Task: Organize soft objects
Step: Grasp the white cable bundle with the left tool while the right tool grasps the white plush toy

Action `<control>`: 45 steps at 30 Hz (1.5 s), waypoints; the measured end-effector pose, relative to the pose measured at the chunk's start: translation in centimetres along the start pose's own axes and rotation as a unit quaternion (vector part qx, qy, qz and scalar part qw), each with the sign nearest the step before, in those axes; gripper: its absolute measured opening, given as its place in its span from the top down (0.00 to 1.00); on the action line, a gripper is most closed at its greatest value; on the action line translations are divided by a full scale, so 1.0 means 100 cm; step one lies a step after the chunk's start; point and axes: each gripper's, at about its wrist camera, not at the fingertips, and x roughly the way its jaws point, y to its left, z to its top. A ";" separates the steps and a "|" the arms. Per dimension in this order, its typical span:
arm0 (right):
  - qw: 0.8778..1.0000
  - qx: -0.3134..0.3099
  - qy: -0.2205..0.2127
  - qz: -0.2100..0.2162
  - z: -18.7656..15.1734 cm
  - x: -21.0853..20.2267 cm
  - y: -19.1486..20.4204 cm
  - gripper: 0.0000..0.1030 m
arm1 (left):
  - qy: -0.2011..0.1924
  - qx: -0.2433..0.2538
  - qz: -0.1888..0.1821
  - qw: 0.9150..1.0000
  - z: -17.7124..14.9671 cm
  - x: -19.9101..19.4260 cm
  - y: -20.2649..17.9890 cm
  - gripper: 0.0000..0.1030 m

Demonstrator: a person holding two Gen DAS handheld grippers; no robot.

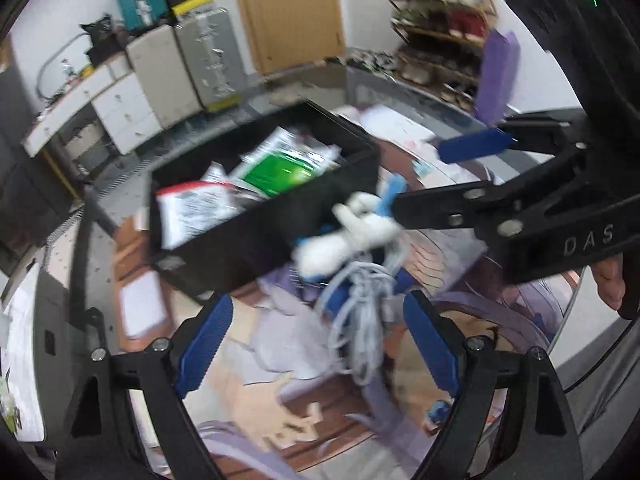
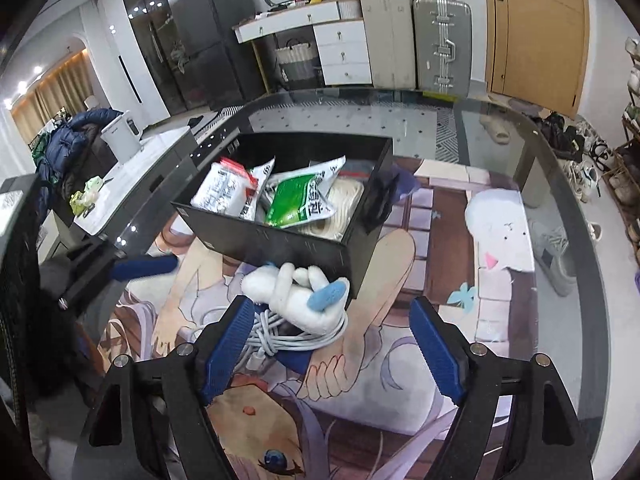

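Observation:
A white plush toy (image 1: 348, 236) (image 2: 296, 292) with blue parts lies on a coiled white cable (image 1: 360, 308) (image 2: 288, 336), against the near wall of a black box (image 1: 260, 240) (image 2: 280, 240). The box holds a green packet (image 2: 300, 200) and white packets. My left gripper (image 1: 318, 344) is open, and the cable lies just ahead between its fingers. One of its fingers (image 2: 144, 266) shows at the left of the right wrist view. My right gripper (image 2: 332, 348) (image 1: 418, 176) is open too. Its left pad is beside the cable and toy and does not press on them.
The box stands on a glass table (image 2: 500, 132) covered by a printed picture mat (image 2: 440, 240). A purple object (image 1: 498, 76) stands behind the right gripper. Beyond the table are a side counter with a white kettle (image 2: 120, 136), suitcases (image 2: 440, 44) and a shoe rack (image 1: 440, 32).

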 end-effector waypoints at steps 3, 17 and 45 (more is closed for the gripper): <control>1.000 0.002 0.003 -0.002 0.000 0.008 -0.002 0.21 | 0.026 0.006 -0.022 0.999 0.002 0.016 -0.009 0.24; 1.000 -0.019 0.018 0.017 0.001 0.035 0.014 0.21 | 0.085 -0.004 -0.067 0.994 -0.030 0.012 -0.007 0.78; 0.992 -0.091 0.072 0.051 -0.020 0.026 0.050 0.77 | 0.078 -0.073 -0.008 0.994 -0.065 -0.007 0.033 0.78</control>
